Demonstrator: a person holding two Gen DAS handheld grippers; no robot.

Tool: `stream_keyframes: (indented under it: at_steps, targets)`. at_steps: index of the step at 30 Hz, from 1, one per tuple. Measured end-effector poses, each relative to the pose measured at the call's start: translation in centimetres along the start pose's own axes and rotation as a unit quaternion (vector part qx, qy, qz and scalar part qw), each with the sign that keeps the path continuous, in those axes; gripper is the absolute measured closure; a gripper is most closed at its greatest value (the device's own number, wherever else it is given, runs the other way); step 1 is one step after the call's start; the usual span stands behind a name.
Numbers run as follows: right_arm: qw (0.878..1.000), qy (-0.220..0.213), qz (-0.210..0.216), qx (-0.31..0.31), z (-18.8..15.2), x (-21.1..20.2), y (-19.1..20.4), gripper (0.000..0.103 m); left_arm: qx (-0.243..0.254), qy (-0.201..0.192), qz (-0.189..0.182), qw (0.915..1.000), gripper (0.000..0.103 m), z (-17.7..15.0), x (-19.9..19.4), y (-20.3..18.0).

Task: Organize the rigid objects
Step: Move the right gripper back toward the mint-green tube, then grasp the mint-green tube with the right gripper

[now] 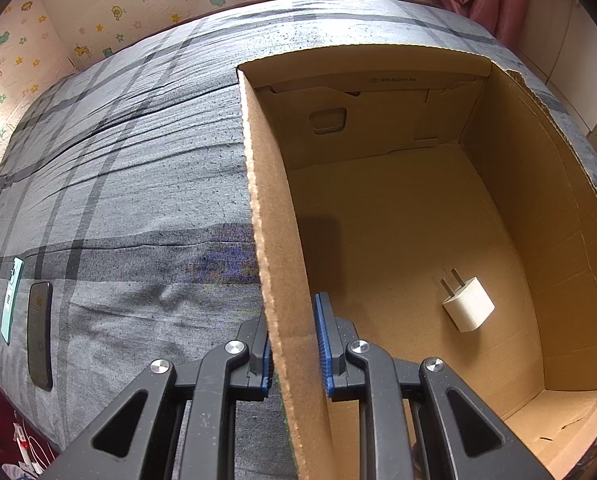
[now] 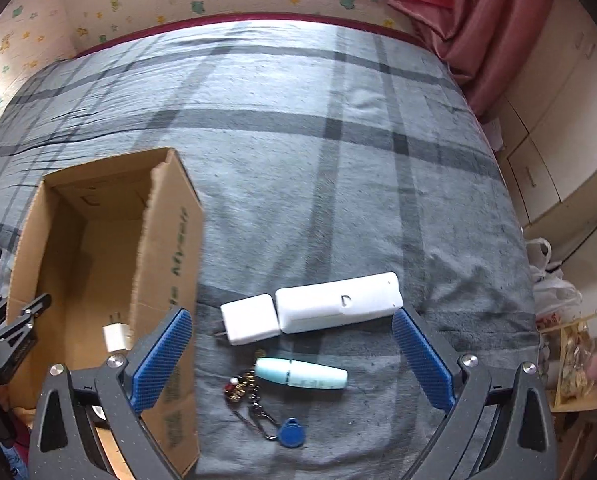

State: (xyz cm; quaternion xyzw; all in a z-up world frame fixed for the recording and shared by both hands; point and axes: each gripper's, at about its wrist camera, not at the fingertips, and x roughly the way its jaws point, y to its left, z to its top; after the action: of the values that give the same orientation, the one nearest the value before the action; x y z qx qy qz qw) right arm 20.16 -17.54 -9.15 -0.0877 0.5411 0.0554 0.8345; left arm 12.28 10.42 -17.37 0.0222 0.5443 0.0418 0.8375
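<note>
**Left gripper clamps the box wall while the right hangs wide open over the loose items**

The cardboard box (image 1: 398, 208) sits open-topped on the grey plaid bedspread (image 1: 130, 184) and serves as the landmark here. The left gripper (image 1: 294, 344) is closed on the box's near side wall, one blue pad outside it and the other inside. Inside the box, on its floor, lies a small white charger plug (image 1: 468, 304), prongs pointing toward the far wall. Outside the box, beyond the clamped wall, a black phone (image 1: 40, 334) and a mint-green phone (image 1: 12, 300) lie side by side on the bedspread.

On the other side of the box, the right gripper (image 2: 292, 354) has its jaws spread wide and holds nothing. Below it, near the box, lie a white adapter (image 2: 250, 318) touching a long white block (image 2: 338, 302), a pale-blue tube (image 2: 300, 373), and a keychain (image 2: 250, 396) with a blue tag (image 2: 291, 433).
</note>
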Motion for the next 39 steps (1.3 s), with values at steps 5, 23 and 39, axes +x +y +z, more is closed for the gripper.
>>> stream_keyframes:
  at_steps: [5,23,39]
  targets:
    - [1.000,0.017,-0.003,0.024,-1.2,2.0,-2.4,0.001,0.001,-0.001,0.000,1.0000,0.083,0.0,-0.1,0.0]
    - [0.995,0.073,-0.002,0.064,-4.6,8.3,-4.2,0.001,0.006,-0.001,0.009,0.9999,0.083,0.0,-0.3,-0.6]
    - [0.993,0.103,0.005,0.061,-6.1,11.3,-1.2,0.001,0.003,-0.001,0.008,1.0000,0.083,0.0,-0.3,-0.5]
